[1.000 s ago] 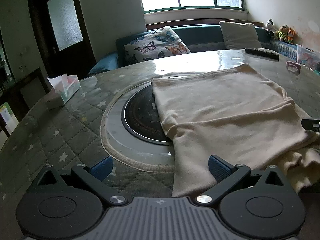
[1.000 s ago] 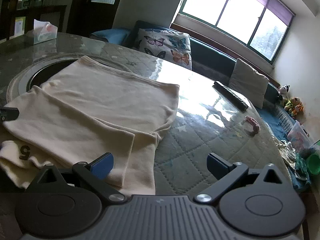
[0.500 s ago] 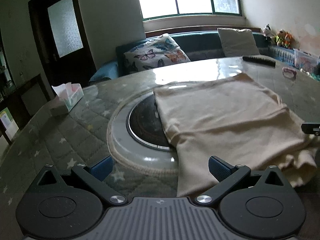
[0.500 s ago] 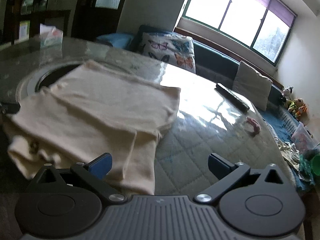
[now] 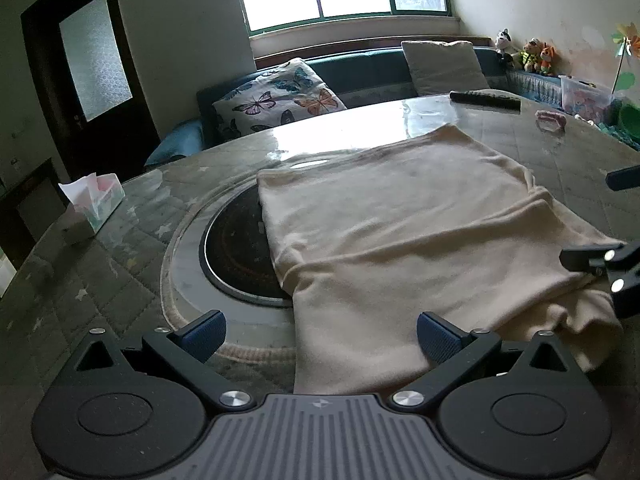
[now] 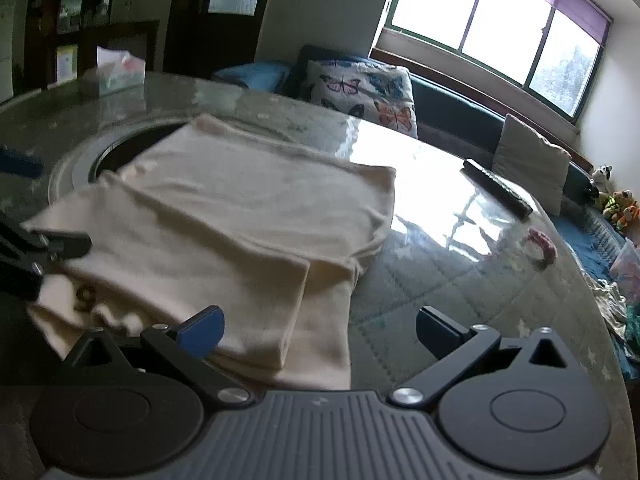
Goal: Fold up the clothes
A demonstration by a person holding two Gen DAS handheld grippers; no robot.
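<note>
Left tongs (image 5: 318, 330) spread wide, empty, low over near edge of cream shirt (image 5: 404, 232). Right tongs (image 6: 320, 330) also spread, empty, at shirt's near right corner. Shirt lies part-folded on round table (image 5: 92, 276), partly over dark centre disc (image 5: 236, 252). Risk: rumpled near hem may get pinched unevenly and drag the upper fold askew. Versus second ago: both tongs farther back from the shirt.
</note>
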